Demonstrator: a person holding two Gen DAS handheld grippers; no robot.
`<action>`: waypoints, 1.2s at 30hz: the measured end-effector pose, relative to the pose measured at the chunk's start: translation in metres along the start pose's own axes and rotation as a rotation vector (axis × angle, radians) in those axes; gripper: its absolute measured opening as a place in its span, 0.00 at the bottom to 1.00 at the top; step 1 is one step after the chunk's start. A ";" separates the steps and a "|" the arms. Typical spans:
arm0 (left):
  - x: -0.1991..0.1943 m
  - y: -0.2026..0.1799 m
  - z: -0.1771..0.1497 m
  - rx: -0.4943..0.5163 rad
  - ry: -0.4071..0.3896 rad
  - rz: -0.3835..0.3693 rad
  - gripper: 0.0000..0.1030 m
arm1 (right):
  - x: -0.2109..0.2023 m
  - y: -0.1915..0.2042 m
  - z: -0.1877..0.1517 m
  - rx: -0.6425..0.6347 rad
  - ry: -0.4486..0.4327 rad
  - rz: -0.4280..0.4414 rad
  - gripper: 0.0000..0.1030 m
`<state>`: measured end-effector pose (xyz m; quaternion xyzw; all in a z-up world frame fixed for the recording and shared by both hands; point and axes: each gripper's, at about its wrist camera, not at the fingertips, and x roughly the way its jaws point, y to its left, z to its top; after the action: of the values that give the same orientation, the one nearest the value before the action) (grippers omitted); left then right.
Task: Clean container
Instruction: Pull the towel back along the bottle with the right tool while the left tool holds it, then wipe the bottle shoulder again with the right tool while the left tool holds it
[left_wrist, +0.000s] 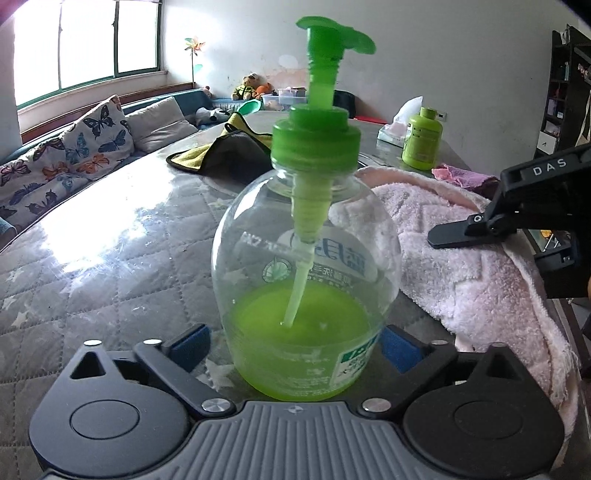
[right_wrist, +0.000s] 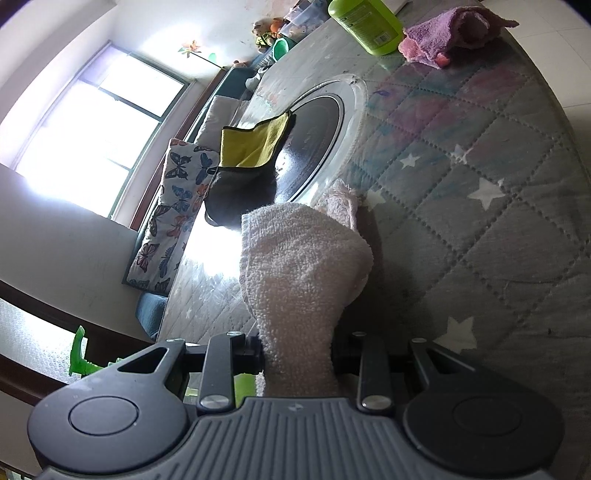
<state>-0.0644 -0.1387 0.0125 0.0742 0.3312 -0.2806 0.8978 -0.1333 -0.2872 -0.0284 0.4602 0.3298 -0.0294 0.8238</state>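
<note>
Quilted star-print tabletop (left_wrist: 92, 266) carrying clear pump soap bottle (left_wrist: 306, 258), upright, green liquid pooling at bottom, label unreadable. Left tongs (left_wrist: 295, 343) gripping bottle base. Right tongs (right_wrist: 297, 360), marked "DAS", clamping pink towel (right_wrist: 299, 266). Green bottle (left_wrist: 422, 137) standing behind.

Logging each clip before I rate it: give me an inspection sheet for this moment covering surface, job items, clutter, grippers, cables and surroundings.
Surface: table with a grey quilted star-print cover under a glossy sheet.
Job's things: clear pump bottle upright, green liquid low in it; pink towel.
Clutter: yellow and black cloth, green bottle, tissue pack, small pink cloth.
Grippers: left gripper has its pads on either side of the pump bottle's base; right gripper is clamped on the pink towel.
Cables: nothing seen.
Surroundings: window, sofa with butterfly cushion, stuffed toys.
</note>
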 end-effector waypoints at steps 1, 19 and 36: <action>0.001 0.001 0.000 0.002 0.002 -0.008 0.90 | 0.000 0.000 0.000 0.000 0.000 0.000 0.29; 0.014 0.011 -0.002 0.258 -0.028 -0.316 0.85 | -0.006 0.002 0.005 -0.005 -0.019 0.006 0.29; 0.019 0.005 -0.006 0.353 -0.024 -0.349 0.88 | 0.000 0.042 0.006 -0.083 0.000 0.127 0.29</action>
<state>-0.0530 -0.1409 -0.0042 0.1681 0.2741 -0.4858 0.8128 -0.1153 -0.2675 0.0045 0.4456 0.3008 0.0366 0.8424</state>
